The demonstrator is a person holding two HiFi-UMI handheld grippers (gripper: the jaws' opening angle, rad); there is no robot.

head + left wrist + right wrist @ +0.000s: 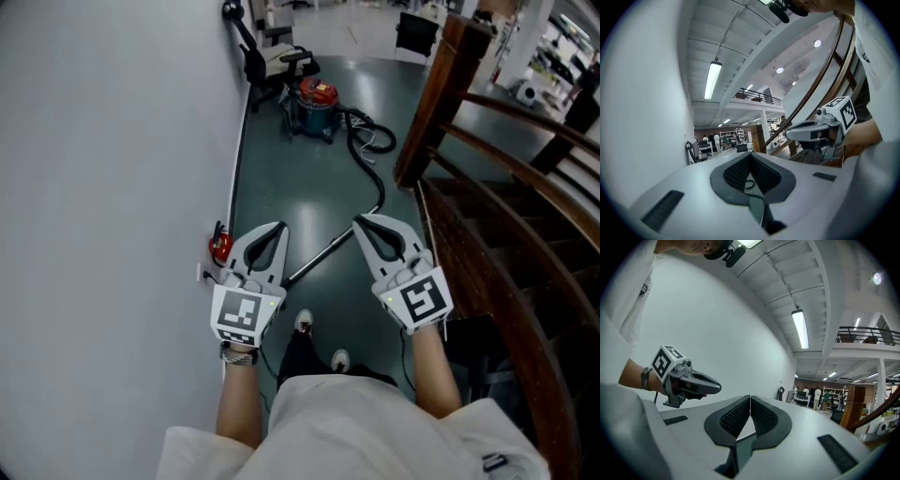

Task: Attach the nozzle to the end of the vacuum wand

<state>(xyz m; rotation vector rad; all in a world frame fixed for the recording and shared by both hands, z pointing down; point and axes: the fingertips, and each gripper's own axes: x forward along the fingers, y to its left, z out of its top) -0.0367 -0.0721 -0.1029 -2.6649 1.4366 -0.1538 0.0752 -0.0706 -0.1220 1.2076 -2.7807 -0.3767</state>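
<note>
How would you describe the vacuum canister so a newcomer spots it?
Follow the dark floor between the white wall and the wooden staircase to its far end. Beside an office chair sits the vacuum canister: a squat drum with a red top, alone in having a black hose curling from it.

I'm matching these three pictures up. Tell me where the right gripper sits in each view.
Head view: the right gripper is just right of centre, jaws shut, pointing up the picture.
Left gripper view: it is at the right, seen side-on, tip pointing left.
Right gripper view: its own shut jaws fill the bottom centre.
Shared landmark: the white wall, on the left in all three views.
</note>
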